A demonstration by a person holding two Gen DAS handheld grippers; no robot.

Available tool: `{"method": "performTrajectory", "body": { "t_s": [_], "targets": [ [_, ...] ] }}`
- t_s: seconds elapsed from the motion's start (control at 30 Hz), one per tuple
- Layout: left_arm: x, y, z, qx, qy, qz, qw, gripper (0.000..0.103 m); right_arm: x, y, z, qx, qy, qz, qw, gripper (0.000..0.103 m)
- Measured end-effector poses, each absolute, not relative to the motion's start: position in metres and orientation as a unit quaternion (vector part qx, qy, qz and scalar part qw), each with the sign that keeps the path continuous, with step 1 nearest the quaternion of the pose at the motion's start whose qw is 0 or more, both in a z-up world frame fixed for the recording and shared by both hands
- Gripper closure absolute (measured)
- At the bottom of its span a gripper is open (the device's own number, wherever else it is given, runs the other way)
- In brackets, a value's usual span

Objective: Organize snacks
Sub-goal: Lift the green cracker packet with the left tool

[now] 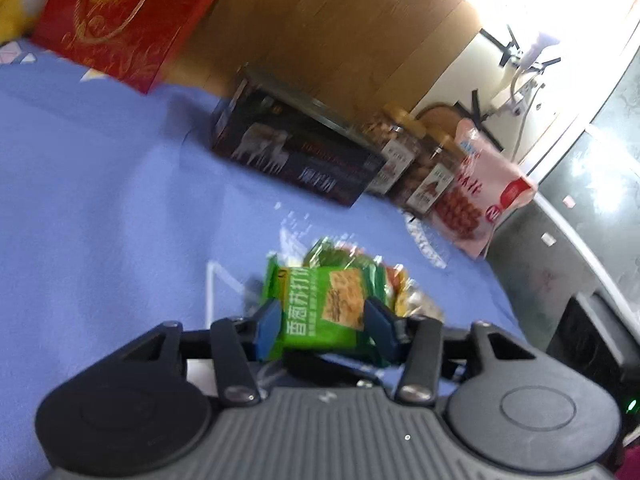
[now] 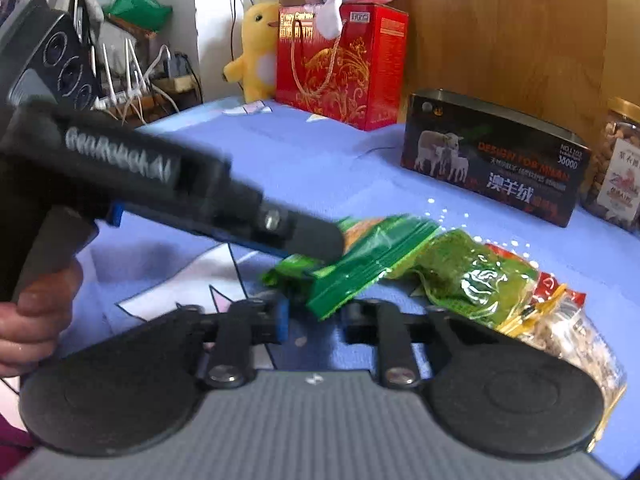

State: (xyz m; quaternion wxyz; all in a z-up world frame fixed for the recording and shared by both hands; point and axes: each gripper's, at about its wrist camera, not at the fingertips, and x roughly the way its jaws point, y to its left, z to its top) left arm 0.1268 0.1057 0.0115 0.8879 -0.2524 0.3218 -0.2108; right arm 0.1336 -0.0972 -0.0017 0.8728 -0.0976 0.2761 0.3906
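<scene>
A green cracker packet point(image 1: 320, 304) sits between the blue pads of my left gripper point(image 1: 324, 322), which is shut on it and holds it a little above the blue cloth point(image 1: 100, 200). In the right wrist view the left gripper point(image 2: 320, 244) reaches in from the left with the same packet point(image 2: 372, 256) tilted. The packet's lower corner hangs between the fingers of my right gripper point(image 2: 316, 320). Its jaws stand a narrow gap apart and do not press the packet. Beside it lie a green bag point(image 2: 472, 276) and a clear bag of nuts point(image 2: 568, 336).
A black box with sheep on it point(image 2: 492, 164), nut jars point(image 1: 400, 148) and a pink bag point(image 1: 488, 188) line the back against a wooden board. A red gift box point(image 2: 340, 64) and a yellow plush point(image 2: 256, 52) stand far left. A hand point(image 2: 24, 320) grips the left tool.
</scene>
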Motion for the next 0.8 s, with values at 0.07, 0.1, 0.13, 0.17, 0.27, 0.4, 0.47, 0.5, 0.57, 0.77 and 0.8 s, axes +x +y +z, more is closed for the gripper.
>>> {"method": "performTrajectory", "body": {
  "t_s": [0.07, 0.1, 0.13, 0.17, 0.27, 0.4, 0.47, 0.5, 0.57, 0.77, 0.8],
  "targets": [
    [0.132, 0.102, 0.021, -0.244, 0.315, -0.216, 0.892, 0.058, 0.133, -0.097, 0.004, -0.1, 0.263, 0.384, 0.88, 0.084],
    [0.135, 0.1, 0.024, -0.242, 0.312, -0.219, 0.892, 0.058, 0.134, -0.097, 0.005, -0.103, 0.255, 0.376, 0.885, 0.084],
    [0.14, 0.098, 0.027, -0.242, 0.311, -0.226, 0.891, 0.058, 0.137, -0.097, 0.006, -0.103, 0.252, 0.372, 0.887, 0.084],
    [0.143, 0.096, 0.027, -0.243, 0.313, -0.232, 0.889, 0.058, 0.14, -0.099, 0.006, -0.101, 0.255, 0.371, 0.887, 0.084],
    [0.15, 0.091, 0.026, -0.236, 0.323, -0.236, 0.886, 0.058, 0.146, -0.103, 0.002, -0.1, 0.268, 0.363, 0.887, 0.084],
    [0.148, 0.112, 0.025, -0.247, 0.309, -0.216, 0.893, 0.046, 0.146, -0.117, -0.004, -0.093, 0.284, 0.354, 0.886, 0.082],
    [0.15, 0.124, 0.023, -0.262, 0.309, -0.204, 0.891, 0.043, 0.147, -0.123, -0.005, -0.082, 0.286, 0.352, 0.887, 0.075],
    [0.152, 0.13, 0.022, -0.273, 0.311, -0.201, 0.888, 0.042, 0.147, -0.124, -0.005, -0.077, 0.286, 0.351, 0.888, 0.068],
    [0.155, 0.135, 0.019, -0.288, 0.315, -0.201, 0.882, 0.038, 0.147, -0.126, -0.006, -0.07, 0.284, 0.351, 0.889, 0.059],
    [0.163, 0.123, 0.009, -0.283, 0.334, -0.213, 0.874, 0.029, 0.137, -0.13, 0.003, -0.085, 0.241, 0.343, 0.904, 0.057],
    [0.163, 0.122, 0.006, -0.286, 0.337, -0.216, 0.871, 0.029, 0.136, -0.129, 0.005, -0.093, 0.23, 0.342, 0.906, 0.054]
  ]
}}
